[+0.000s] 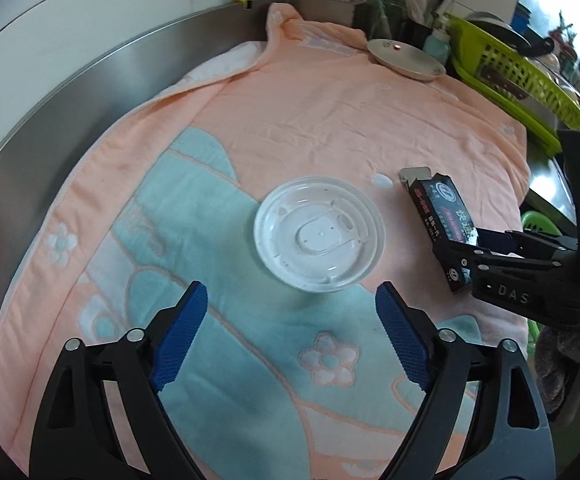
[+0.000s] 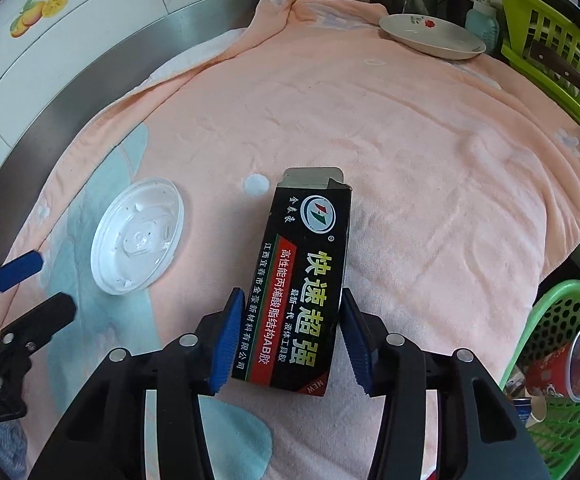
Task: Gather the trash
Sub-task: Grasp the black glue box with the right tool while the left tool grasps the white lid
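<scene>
A white plastic lid (image 1: 318,233) lies on a pink and teal towel (image 1: 290,120); it also shows in the right wrist view (image 2: 138,236). My left gripper (image 1: 291,306) is open and empty, just short of the lid, fingers either side of its near edge. A black glue box (image 2: 303,280) with an open top flap lies on the towel. My right gripper (image 2: 290,344) has its blue pads against both sides of the box's near end. The box also shows in the left wrist view (image 1: 439,220), with my right gripper (image 1: 465,256) on it.
A green mesh basket (image 2: 561,360) holding a red cup and other trash sits off the counter's right edge. A ceramic plate (image 2: 429,34) stands at the towel's far end. A lime-green dish rack (image 2: 553,40) lines the right. A steel counter rim and tiled wall (image 2: 70,60) curve along the left.
</scene>
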Available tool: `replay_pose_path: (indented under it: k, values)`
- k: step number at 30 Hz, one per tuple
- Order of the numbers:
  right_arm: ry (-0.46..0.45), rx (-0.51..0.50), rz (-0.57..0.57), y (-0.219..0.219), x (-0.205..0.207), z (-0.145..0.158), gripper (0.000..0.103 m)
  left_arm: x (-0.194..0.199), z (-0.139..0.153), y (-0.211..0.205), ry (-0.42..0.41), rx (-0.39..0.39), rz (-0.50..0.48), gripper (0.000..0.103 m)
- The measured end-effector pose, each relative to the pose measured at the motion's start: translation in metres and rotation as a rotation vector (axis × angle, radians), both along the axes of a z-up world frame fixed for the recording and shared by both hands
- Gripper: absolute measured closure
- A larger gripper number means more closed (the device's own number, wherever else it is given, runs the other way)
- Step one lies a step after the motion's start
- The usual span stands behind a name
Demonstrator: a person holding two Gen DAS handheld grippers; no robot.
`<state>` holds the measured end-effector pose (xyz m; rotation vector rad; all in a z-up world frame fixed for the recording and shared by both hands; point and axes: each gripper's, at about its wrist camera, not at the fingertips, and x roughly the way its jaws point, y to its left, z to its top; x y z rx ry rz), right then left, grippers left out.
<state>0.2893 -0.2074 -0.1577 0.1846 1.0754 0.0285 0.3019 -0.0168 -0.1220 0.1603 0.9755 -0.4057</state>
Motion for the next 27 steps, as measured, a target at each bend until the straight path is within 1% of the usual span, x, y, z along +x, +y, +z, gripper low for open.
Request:
replay_pose_path:
  k: [3,5,10,17,23,27]
  values:
    - [-0.005,0.015,-0.002,-0.001,-0.008,0.003,0.057,0.008,-0.006,-0.009,-0.003,0.033,-0.037,0.01]
    - [-0.01,0.02,0.001,-0.002,-0.014,0.006,0.057,0.013,-0.008,-0.015,-0.005,0.047,-0.058,0.01]
    - [-0.024,0.025,0.007,-0.002,-0.025,0.014,0.057,0.022,-0.011,-0.028,-0.017,0.074,-0.16,0.01]
    - [-0.04,0.036,0.007,-0.003,-0.038,0.024,0.057,0.028,-0.019,-0.042,-0.053,0.142,-0.273,0.009]
    - [-0.022,0.051,0.012,-0.002,-0.04,0.019,0.057,0.035,-0.027,-0.049,-0.058,0.182,-0.329,0.009]
    - [0.004,0.06,0.02,0.001,-0.039,0.009,0.057,0.039,-0.031,-0.051,-0.036,0.167,-0.361,0.009]
